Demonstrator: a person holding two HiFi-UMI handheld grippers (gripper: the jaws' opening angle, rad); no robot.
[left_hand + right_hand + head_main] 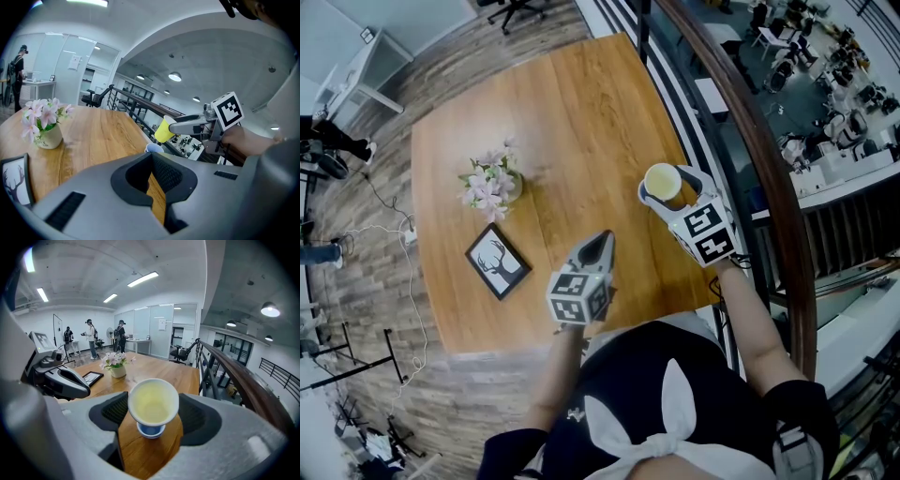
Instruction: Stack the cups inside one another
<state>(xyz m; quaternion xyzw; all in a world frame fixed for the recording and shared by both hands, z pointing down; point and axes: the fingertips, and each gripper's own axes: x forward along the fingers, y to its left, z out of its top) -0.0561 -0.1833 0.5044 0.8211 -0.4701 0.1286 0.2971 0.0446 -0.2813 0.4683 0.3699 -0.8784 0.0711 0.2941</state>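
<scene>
Yellow cup (661, 181) first: in the head view it sits near the counter's (572, 112) right edge, between the jaws of the right tongs (666, 187), mouth turned up towards me. My left tongs (600, 242) hang over the near part of the counter, drawn to a point, well apart from the cup. A vase of pink flowers (494, 186) and a framed deer picture (498, 261) stand to the left.

In the left gripper view, the left tongs (151, 173) are closed to a sliver with nothing between them. Beyond them the right tongs (176, 126) carry the yellow cup (163, 130) tilted in the air, its base just above a blue cup (153, 148) standing on the counter. I cannot tell whether the two touch.

In the right gripper view, the right tongs (152, 409) clamp the yellow cup (152, 404) at both sides, jaws wide. The blue cup (151, 430) shows directly beneath it. The left tongs (65, 380) lie off to the left, and people (89, 338) stand far behind.
</scene>
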